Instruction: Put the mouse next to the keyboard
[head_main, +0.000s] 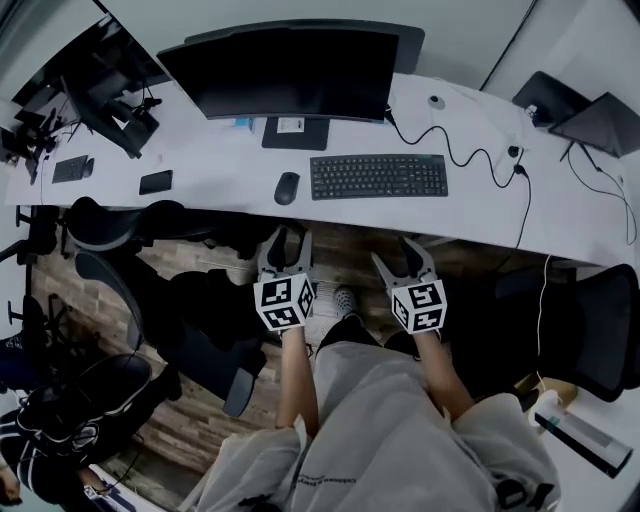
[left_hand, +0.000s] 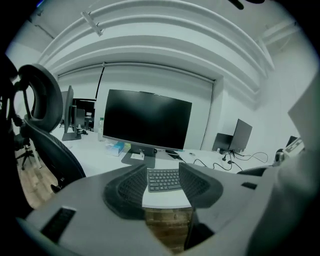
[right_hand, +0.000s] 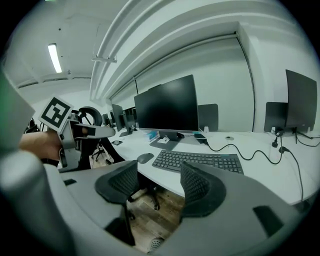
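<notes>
**Both grippers empty, mouse already close to the keyboard**

At the left: left gripper (head_main: 288, 240), jaws partly apart and holding nothing, hanging over the floor short of the desk (head_main: 215, 150) edge. Seen along its jaws in the left gripper view: only the keyboard (left_hand: 163, 179) framed between the pads, well beyond them. Further right: right gripper (head_main: 398, 258), spread wide, likewise empty, likewise short of the desk.

Possible trouble, judged from this layout:
- Coming in low and shallow with the left gripper could shove the smooth, rounded mouse (head_main: 287, 187) instead of gripping it, sending it left toward the phone (head_main: 156, 181) or off the near edge, which lies close by.
- Closing off-centre on the curved shell could squirt it out of the pads.
- Carrying it too far right could knock the keyboard (head_main: 379, 176) askew.
- Reaching across with the right gripper risks snagging the cable (head_main: 470, 160) trailing off beyond the keyboard's right end.

Mouse position: flat on the desk, just left of the keyboard's left end, apart from it by a narrow gap. Almost straight ahead of the left gripper, past the desk edge, untouched. Ahead and to the left of the right gripper; in the right gripper view, sitting above the left jaw (right_hand: 145, 158). Probably little left to do beyond a small nudge, if any.
</notes>
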